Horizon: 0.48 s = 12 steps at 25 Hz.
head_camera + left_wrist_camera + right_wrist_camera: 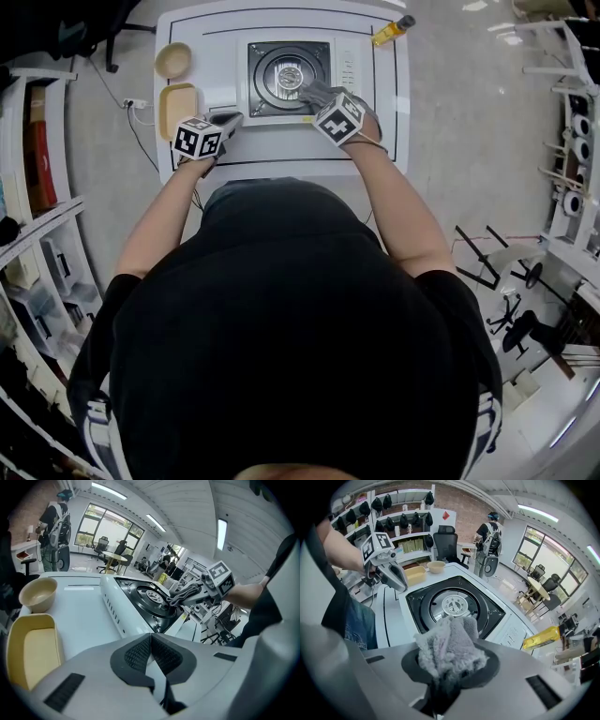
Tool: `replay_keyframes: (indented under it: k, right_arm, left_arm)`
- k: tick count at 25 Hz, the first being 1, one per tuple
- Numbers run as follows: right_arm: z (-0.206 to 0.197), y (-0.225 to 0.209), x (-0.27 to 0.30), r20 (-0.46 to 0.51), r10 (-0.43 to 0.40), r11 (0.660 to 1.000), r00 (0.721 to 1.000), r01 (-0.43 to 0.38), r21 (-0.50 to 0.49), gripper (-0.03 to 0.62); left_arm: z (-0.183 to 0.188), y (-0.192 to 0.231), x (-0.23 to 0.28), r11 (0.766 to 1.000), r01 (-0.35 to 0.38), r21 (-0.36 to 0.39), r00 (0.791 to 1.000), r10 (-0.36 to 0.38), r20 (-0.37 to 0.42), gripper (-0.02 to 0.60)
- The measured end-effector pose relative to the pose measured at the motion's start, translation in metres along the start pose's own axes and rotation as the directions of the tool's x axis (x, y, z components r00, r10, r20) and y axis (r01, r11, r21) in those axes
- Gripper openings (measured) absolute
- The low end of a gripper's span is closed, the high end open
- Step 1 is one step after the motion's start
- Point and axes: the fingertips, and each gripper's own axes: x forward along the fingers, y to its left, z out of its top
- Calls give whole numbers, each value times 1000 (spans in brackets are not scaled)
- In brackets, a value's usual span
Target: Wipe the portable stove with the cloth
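The white portable stove (349, 67) with its black burner well (289, 77) sits at the middle of the white table (187, 141). My right gripper (316, 94) is shut on a grey fluffy cloth (449, 649), holding it over the near right corner of the burner well (454, 606). The same cloth (186, 592) shows in the left gripper view above the burner. My left gripper (230, 120) is shut with nothing in it, hovering by the stove's near left corner (123, 605).
A beige bowl (173, 60) and a yellow rectangular tray (177, 106) lie left of the stove. A yellow bottle (391, 31) lies at the table's far right. Shelves (42, 225) stand at the left, racks (574, 112) at the right.
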Motion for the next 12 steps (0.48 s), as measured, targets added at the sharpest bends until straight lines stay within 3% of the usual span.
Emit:
replay_keyframes:
  k: [5, 12]
  right_arm:
    - [5, -9, -28, 93, 5, 997, 996, -12, 76, 110]
    - [11, -29, -78, 242, -39, 981, 969, -9, 195, 110]
  left_arm:
    - [4, -9, -8, 1000, -6, 26, 1000, 6, -9, 23]
    - [32, -22, -34, 999, -31, 41, 997, 28, 66, 23]
